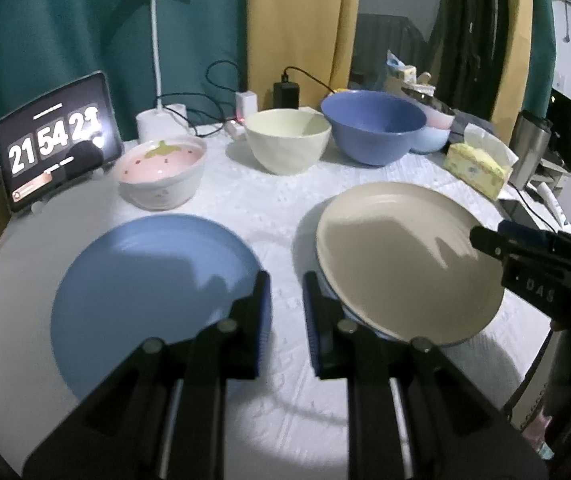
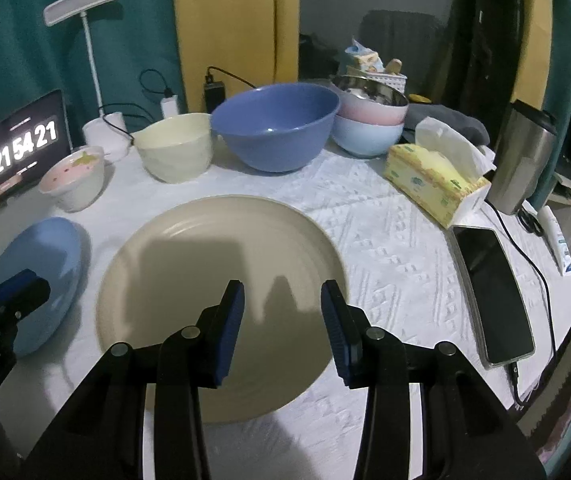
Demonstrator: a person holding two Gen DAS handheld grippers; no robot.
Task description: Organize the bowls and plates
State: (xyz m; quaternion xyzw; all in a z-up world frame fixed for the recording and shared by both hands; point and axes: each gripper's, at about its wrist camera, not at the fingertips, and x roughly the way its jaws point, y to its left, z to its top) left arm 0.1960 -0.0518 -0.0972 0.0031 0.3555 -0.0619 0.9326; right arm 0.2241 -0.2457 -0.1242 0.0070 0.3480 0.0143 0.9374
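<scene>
Surface: I see a round table under a white embossed cloth (image 2: 397, 240), with teal and yellow curtains (image 1: 297, 20) behind it.
Clutter: beyond my right gripper's tips lie a yellow tissue box (image 2: 433, 180), a black phone (image 2: 493, 296) and a steel tumbler (image 2: 525, 160); far left, a tablet clock (image 1: 55, 136) and a white desk lamp (image 1: 153, 40).
Left gripper (image 1: 285, 304): released, fingers apart over bare cloth, holding nothing.
Right gripper (image 2: 282, 308): released, jaws spread above the near rim of the beige round plate (image 2: 221, 280).
Blue round plate (image 1: 153, 300): flat, just left of my left fingers.
Beige plate, left view: it sits tilted on something blue beneath.
Bowls: ahead in a row, a pink strawberry bowl (image 1: 161, 172), a cream bowl (image 1: 287, 140), a large blue bowl (image 1: 373, 124).
</scene>
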